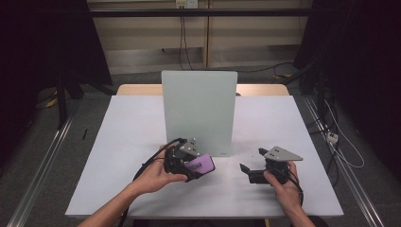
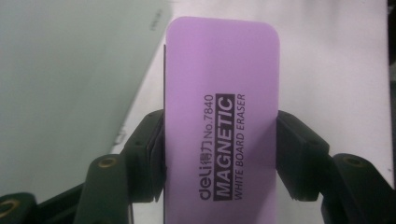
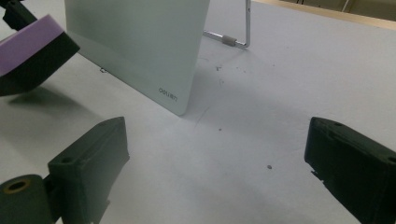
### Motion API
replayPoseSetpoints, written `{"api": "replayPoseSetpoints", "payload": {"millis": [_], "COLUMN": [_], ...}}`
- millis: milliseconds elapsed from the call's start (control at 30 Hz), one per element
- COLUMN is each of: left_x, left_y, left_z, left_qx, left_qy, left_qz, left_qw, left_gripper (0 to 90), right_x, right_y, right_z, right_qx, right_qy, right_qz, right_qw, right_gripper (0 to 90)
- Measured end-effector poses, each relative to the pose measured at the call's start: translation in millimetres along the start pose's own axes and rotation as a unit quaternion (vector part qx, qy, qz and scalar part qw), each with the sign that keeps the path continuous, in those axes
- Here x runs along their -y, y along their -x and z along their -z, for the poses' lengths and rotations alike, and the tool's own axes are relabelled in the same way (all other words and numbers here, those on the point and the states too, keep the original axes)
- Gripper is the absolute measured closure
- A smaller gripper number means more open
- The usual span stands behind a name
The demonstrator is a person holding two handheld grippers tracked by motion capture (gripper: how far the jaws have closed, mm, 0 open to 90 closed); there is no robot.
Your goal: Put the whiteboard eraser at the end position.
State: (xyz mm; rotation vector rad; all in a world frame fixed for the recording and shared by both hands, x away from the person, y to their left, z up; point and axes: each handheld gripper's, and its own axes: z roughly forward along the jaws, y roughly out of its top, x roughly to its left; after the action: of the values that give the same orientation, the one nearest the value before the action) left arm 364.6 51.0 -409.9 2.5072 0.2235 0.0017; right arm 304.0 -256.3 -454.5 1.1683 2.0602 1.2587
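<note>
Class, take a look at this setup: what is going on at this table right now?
A person at a white table holds a hand-held gripper in each hand. The left hand-held gripper is clamped on a purple whiteboard eraser, held just in front of a small upright whiteboard standing on the table. The right hand-held gripper sits open and empty on the table to the right, its jaws spread apart with nothing between them.

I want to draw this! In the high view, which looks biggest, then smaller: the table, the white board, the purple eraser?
1. Table
2. White board, standing upright
3. Purple eraser, clamped in the left gripper and partly hidden by it
</note>
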Motion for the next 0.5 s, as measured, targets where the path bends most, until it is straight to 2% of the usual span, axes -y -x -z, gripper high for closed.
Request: {"api": "replayPoseSetpoints", "payload": {"millis": [33,100,133,167,200,267,300,333,367,400,433,467,500], "left_x": [-1.0,-2.3,-2.9,-3.2,-3.7,-6.8,-6.3,-10.3,-7.9,-10.9,-9.4,-9.0,-9.1], "left_y": [1.1,3.7,4.6,4.9,7.1,9.3,8.5,11.4,9.1,12.1,10.6,11.8,10.7], "left_z": [-0.2,-1.8,-3.3,-5.0,-6.7,-8.5,-13.0,-11.8,-18.8,-18.0,-21.6,-23.4,-23.4], "left_qx": [0.010,0.010,0.015,0.025,0.015,0.010,0.037,0.002,0.054,0.021,0.046,0.036,0.038], "left_qy": [-0.001,0.002,-0.004,-0.004,-0.007,-0.034,-0.021,-0.058,-0.023,-0.053,-0.035,-0.033,-0.034], "left_qz": [-0.003,-0.003,-0.003,-0.003,-0.001,-0.009,-0.001,-0.011,-0.001,-0.011,-0.007,-0.003,-0.004], "left_qw": [0.9999,0.9999,0.9999,0.9997,0.9999,0.9993,0.9991,0.9982,0.9983,0.9983,0.9983,0.9988,0.9987], "left_gripper": [40.8,40.7,40.7,40.7,40.8,40.7,40.7,40.7,40.7,40.7,40.6,40.6,40.6], "right_x": [-0.1,-0.5,-0.5,-0.6,-0.6,-0.1,0.1,0.3,0.5,0.4,0.4,0.4,0.4], "right_y": [-0.2,-1.6,-2.1,-2.4,-2.4,-1.6,-0.9,-0.5,-0.1,0.0,0.2,0.1,0.0], "right_z": [-0.2,-0.2,-0.4,-0.4,-0.5,-0.7,-0.9,-0.8,-0.9,-0.7,-0.6,-0.3,0.0], "right_qx": [0.000,0.000,0.000,-0.001,-0.001,-0.001,-0.001,0.000,0.000,0.000,0.000,0.000,0.000], "right_qy": [0.000,-0.001,-0.001,-0.001,-0.001,-0.001,-0.001,-0.001,-0.002,-0.002,-0.002,-0.002,-0.001], "right_qz": [0.001,0.003,0.004,0.004,0.004,0.003,0.003,0.003,0.003,0.003,0.003,0.002,0.003], "right_qw": [1.0000,1.0000,1.0000,1.0000,1.0000,1.0000,1.0000,1.0000,1.0000,1.0000,1.0000,1.0000,1.0000], "right_gripper": [6.0,6.0,6.0,6.0,6.0,6.0,6.0,6.0,6.0,6.0,6.0,6.0,6.0]}}
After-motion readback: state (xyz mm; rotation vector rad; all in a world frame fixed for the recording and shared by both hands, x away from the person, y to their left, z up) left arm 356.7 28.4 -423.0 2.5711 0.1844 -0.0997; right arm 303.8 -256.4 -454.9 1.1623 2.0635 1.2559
